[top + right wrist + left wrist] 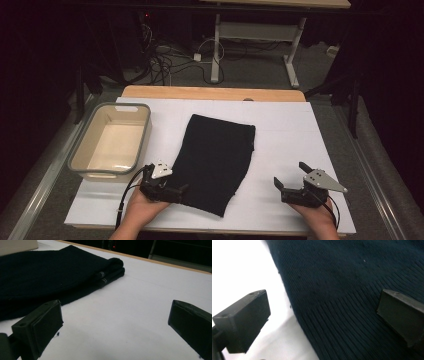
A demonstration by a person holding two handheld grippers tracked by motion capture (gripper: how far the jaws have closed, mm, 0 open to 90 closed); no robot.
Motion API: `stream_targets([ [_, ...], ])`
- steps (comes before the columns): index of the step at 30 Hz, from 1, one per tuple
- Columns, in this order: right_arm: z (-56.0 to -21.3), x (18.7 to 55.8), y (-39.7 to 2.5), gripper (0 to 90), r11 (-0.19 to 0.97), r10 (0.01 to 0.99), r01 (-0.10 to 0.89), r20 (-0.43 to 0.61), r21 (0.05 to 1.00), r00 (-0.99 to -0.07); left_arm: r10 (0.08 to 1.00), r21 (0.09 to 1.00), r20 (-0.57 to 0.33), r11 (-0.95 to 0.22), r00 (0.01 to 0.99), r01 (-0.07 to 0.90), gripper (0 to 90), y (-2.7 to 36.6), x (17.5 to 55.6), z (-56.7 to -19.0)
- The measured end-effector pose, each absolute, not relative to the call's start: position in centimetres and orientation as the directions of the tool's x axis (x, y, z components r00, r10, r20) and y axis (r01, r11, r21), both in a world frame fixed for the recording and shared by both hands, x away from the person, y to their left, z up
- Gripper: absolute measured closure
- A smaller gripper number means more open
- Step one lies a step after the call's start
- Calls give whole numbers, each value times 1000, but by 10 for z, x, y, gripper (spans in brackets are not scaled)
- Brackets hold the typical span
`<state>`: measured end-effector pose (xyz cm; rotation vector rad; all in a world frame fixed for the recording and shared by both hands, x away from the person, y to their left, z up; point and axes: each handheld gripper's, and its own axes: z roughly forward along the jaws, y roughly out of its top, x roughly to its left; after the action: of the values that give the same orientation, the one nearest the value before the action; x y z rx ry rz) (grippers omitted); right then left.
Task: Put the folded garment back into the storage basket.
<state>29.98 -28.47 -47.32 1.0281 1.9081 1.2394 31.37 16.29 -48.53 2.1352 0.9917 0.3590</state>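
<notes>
The left gripper (175, 191) lies low at the near left edge of the black folded cloth (215, 160), jaws spread wide, one over the cloth and one beside it. The right gripper (288, 180) rests well to the right of the cloth, jaws also wide apart, holding nothing.

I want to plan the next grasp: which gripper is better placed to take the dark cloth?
Left. The left gripper is open at the folded dark knit cloth's edge; the right gripper is over bare white table.
</notes>
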Motion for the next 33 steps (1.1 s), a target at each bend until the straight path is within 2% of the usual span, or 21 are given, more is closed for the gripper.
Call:
stream_targets([
  [3, -473, 298, -283, 0, 253, 862, 263, -94, 931, -497, 750, 714, -92, -409, 656, 568, 0, 168, 308, -483],
  [8, -473, 297, -281, 0, 248, 857, 264, -84, 932, -509, 757, 690, -108, -410, 645, 597, 7, 175, 300, -480],
  [15, -473, 303, -279, 0, 253, 852, 260, -87, 932, -516, 742, 699, -160, -381, 651, 605, 138, 178, 301, -475],
  [20, -474, 306, -275, 0, 259, 848, 262, -89, 930, -523, 749, 651, -159, -411, 644, 639, 147, 172, 309, -478],
  [23, -474, 305, -274, 0, 265, 847, 259, -95, 929, -523, 759, 612, -227, -377, 611, 695, 164, 172, 310, -482],
  [26, -473, 304, -272, 0, 263, 847, 261, -93, 929, -523, 770, 607, -224, -369, 597, 704, 201, 169, 305, -481],
  [28, -473, 304, -272, 0, 260, 850, 264, -90, 929, -519, 762, 612, -229, -371, 606, 698, 260, 168, 303, -482],
  [31, -473, 303, -269, 0, 256, 850, 268, -85, 929, -519, 729, 619, -271, -368, 629, 694, 415, 168, 302, -482],
  [33, -473, 303, -267, 0, 260, 848, 270, -86, 927, -523, 715, 624, -287, -365, 637, 691, 479, 168, 302, -483],
])
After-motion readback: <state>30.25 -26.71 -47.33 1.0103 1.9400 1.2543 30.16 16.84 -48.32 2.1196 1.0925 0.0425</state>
